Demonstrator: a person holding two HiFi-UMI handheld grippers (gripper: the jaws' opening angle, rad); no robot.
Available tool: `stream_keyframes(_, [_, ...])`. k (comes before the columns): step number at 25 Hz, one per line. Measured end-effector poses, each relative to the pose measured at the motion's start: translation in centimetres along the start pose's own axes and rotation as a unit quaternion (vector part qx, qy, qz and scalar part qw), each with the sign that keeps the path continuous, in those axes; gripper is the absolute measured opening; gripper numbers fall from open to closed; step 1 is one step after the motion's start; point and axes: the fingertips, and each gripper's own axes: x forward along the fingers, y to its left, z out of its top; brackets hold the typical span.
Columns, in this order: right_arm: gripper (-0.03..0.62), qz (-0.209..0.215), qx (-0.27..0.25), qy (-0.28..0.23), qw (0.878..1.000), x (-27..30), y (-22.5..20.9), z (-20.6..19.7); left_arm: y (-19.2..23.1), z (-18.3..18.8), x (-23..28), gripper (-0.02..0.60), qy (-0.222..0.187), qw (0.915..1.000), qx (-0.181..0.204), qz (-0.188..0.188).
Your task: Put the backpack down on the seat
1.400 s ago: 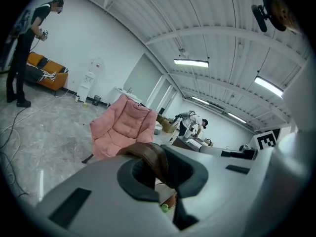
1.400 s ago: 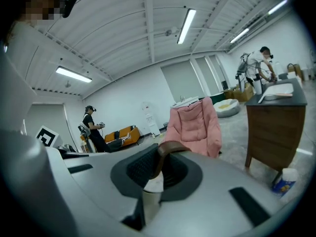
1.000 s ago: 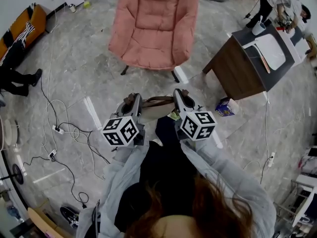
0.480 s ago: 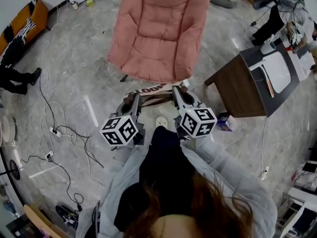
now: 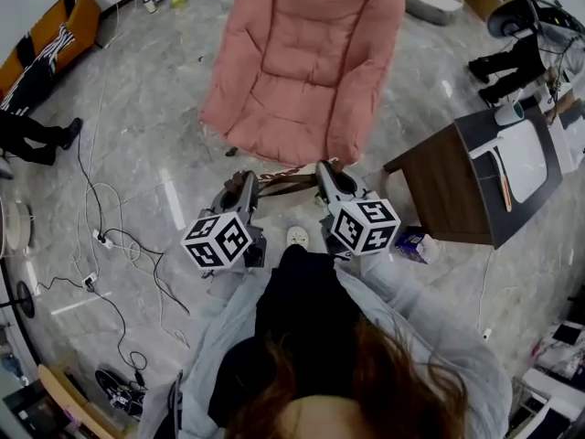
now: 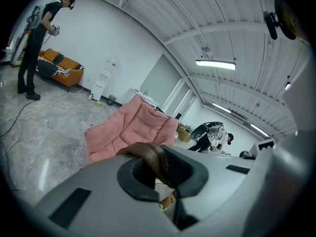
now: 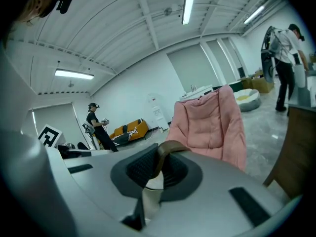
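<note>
Head view, contents:

- Pink padded armchair [image 5: 302,62], quilted fabric on dark legs, standing on the grey marbled floor [image 5: 155,135]. Its seat is bare.
- Left gripper [image 5: 245,181], grey, with a marker cube. It is held just short of the seat's front edge, tips towards the chair.
- Right gripper [image 5: 326,172], same make, level with the left and a little apart from it.
- Brown carry strap [image 5: 285,183], stretched between the two grippers just in front of the seat's front edge and off the floor.
- Backpack: the body hangs below the strap, mostly hidden by the grippers and the person's grey sleeves [image 5: 402,309].
- Dark wooden table [image 5: 439,186] with a grey top, right of the chair. A white cup [image 5: 509,112] stands at its far edge.
- Small blue box [image 5: 413,243] on the floor at the table's near corner.
- Black and white cables [image 5: 119,245], loose on the floor to the left.
- Orange sofa [image 5: 57,39], upper left corner.

Left gripper view: the jaws are clenched on the brown strap [image 6: 152,158], which arches up out of the pad recess. The pink armchair [image 6: 131,130] lies beyond. A person in black [image 6: 39,43] stands at far left.

Right gripper view: the jaws are pinched shut on the same strap [image 7: 167,151], with a pale cream part of the backpack [image 7: 149,189] hanging beneath. The armchair [image 7: 212,122] stands near, right of centre.
</note>
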Motion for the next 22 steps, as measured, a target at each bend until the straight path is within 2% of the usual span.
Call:
stream_keyframes(6, [0.02,0.022,-0.004,-0.004,1.0,1.8,-1.0,1.5,-0.1,1.3,1.4,0.025,-0.027,0.9994,-0.012,0.017])
stream_keyframes(11, [0.02,0.033,-0.011,-0.014,0.999,1.9,-1.0,2.9,-1.0,1.9,1.4,0.025,-0.031,0.9994,-0.005,0.011])
stream_keyframes(17, [0.02,0.024,0.001,-0.021,0.999,3.5,-2.3,4.2,-0.7,2.8,3.8,0.025,-0.021,0.9998,-0.002,0.005])
stream_keyframes(22, [0.02,0.013,0.017,-0.022,1.0,6.3,-5.1,6.0,-0.5,4.4,8.4,0.025,-0.013,0.9999,0.0,-0.006])
